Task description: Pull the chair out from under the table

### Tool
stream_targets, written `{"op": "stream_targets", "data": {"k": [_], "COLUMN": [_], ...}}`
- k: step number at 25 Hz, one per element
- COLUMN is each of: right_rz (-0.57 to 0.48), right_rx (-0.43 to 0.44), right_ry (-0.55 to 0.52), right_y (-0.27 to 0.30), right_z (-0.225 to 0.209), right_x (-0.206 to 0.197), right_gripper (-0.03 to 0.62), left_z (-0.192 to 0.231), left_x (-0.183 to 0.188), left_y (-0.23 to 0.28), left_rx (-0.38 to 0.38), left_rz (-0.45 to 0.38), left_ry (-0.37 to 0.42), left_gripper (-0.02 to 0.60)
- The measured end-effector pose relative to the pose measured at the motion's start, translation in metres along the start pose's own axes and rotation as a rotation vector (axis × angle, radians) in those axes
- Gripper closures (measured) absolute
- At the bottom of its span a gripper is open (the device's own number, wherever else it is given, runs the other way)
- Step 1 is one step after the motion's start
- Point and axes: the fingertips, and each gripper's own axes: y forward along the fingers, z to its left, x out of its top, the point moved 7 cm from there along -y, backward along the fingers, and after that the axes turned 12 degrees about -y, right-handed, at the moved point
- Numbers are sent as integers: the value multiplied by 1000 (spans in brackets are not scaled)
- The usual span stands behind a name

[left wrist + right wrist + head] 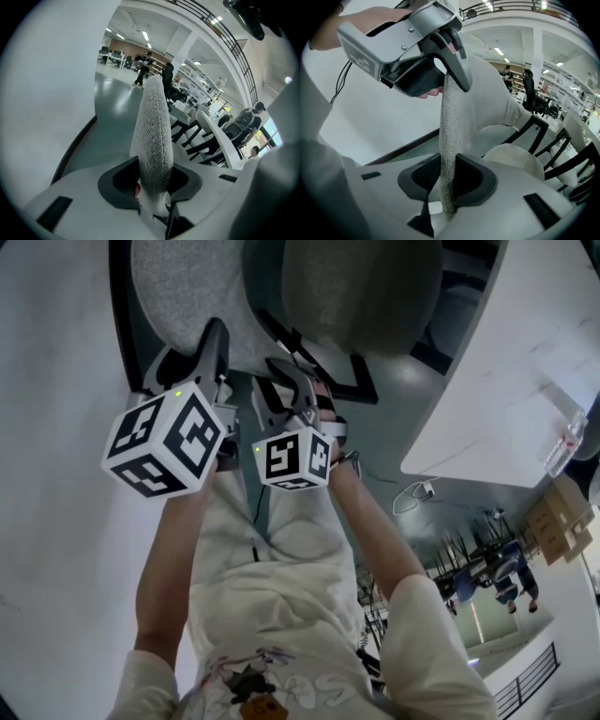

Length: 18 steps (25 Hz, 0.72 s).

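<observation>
- I find the left tongs (pixel 152 180) clamped on the top edge of the chair's backrest (pixel 153 126). The woven grey fabric fills the gap, and both pads press on it.
- The right tongs (pixel 449 180) are clamped on the same edge, just beside the left pair.
- In the head view the chair (pixel 281 296) sits at top centre. Its backrest lies close beside the dark rim of the white desk (pixel 56 352), which fills the left of the frame.
- I judge that the two grips sit side by side on the rim so the pull comes evenly and the chair does not swing.
- The chair appears not yet drawn clear of the desk.
- Risk noted: the hold is on a thin padded edge only, so a sharp tug could let the fabric slip through the pads.
</observation>
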Motion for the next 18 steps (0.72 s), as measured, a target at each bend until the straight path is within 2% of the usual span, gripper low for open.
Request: {"op": "stream_targets", "data": {"k": [6, 18], "right_rz": [-23, -36], "right_rx": [45, 94], "right_ry": [-25, -18], "right_y": [8, 28], "right_z": [29, 90], "right_x": [21, 73], "right_gripper": [494, 494], "left_z": [31, 99], "left_x": [7, 24], "left_y": [-23, -71], "left_rx": [20, 54], "left_rz": [-4, -48], "left_ry": [-14, -93], "left_gripper": [454, 463]}}
